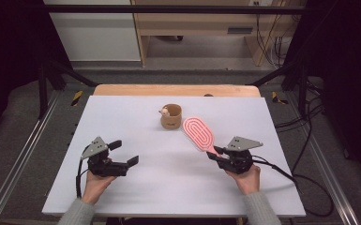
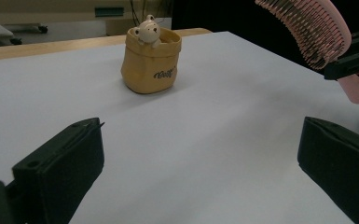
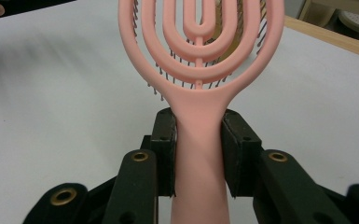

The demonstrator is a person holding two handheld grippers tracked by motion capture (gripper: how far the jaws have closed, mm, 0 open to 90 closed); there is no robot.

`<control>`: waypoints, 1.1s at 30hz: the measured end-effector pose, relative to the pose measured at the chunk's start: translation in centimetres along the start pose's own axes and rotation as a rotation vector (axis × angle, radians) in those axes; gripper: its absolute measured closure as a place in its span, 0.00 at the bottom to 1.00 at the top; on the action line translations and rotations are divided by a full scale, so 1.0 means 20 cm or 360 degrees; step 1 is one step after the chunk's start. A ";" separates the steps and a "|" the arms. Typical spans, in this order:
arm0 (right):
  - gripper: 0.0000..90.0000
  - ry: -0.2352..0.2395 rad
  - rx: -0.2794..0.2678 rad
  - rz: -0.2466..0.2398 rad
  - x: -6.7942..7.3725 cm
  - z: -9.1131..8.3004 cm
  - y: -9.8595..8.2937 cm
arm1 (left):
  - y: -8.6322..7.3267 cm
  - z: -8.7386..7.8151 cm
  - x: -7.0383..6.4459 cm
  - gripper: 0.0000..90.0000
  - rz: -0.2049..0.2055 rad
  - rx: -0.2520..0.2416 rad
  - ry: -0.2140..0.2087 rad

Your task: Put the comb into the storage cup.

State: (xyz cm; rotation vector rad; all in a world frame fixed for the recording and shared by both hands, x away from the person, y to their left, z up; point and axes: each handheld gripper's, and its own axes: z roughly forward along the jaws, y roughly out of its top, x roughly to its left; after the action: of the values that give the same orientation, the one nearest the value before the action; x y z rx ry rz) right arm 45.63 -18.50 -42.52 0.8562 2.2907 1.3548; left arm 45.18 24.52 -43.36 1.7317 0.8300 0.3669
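Pink vented hairbrush (image 1: 198, 132), looped ribs, handle clamped in right gripper (image 1: 215, 153).

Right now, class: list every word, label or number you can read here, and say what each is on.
Pot: one dark script word on its front, blurred; it cannot be read for sure.
Brush, held in the right gripper: no writing seen.
Left gripper: no writing seen.

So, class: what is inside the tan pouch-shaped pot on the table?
A small white bear figure peeks over the rim of the tan pot. Its head and one paw show; the pot's wall hides the rest of the inside.
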 end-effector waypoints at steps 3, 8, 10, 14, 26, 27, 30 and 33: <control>0.77 0.0003 -0.0006 -0.0003 0.00 0.00 0.00 | 0.00 0.01 -0.01 0.00 -0.0002 0.0008 -0.0006; 0.77 0.0000 -0.0021 -0.0010 0.01 0.00 0.01 | 0.02 0.03 -0.02 0.00 -0.0025 -0.0004 -0.0027; 0.77 0.0000 -0.0029 -0.0007 0.01 0.00 0.01 | 0.02 0.03 -0.03 0.00 -0.0028 -0.0002 -0.0035; 0.77 -0.0001 -0.0044 -0.0017 0.02 0.00 0.02 | 0.04 0.04 -0.04 0.00 -0.0029 -0.0007 -0.0044; 0.77 0.0001 -0.0080 -0.0008 0.02 0.00 0.03 | 0.08 0.09 -0.07 0.00 -0.0060 -0.0043 -0.0099; 0.77 0.0001 -0.0083 -0.0006 0.02 0.00 0.03 | 0.08 0.09 -0.07 0.00 -0.0059 -0.0046 -0.0098; 0.77 0.0007 -0.0086 -0.0004 0.02 0.00 0.03 | 0.09 0.11 -0.08 0.00 -0.0065 -0.0051 -0.0114; 0.77 0.0008 -0.0088 -0.0001 0.02 0.00 0.03 | 0.11 0.12 -0.09 0.00 -0.0071 -0.0056 -0.0129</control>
State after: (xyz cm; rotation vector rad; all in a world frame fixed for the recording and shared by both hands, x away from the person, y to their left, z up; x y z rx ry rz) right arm 45.54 -18.02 -41.98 0.8354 2.2462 1.4148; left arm 46.13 21.18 -41.90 1.6818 0.7979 0.2779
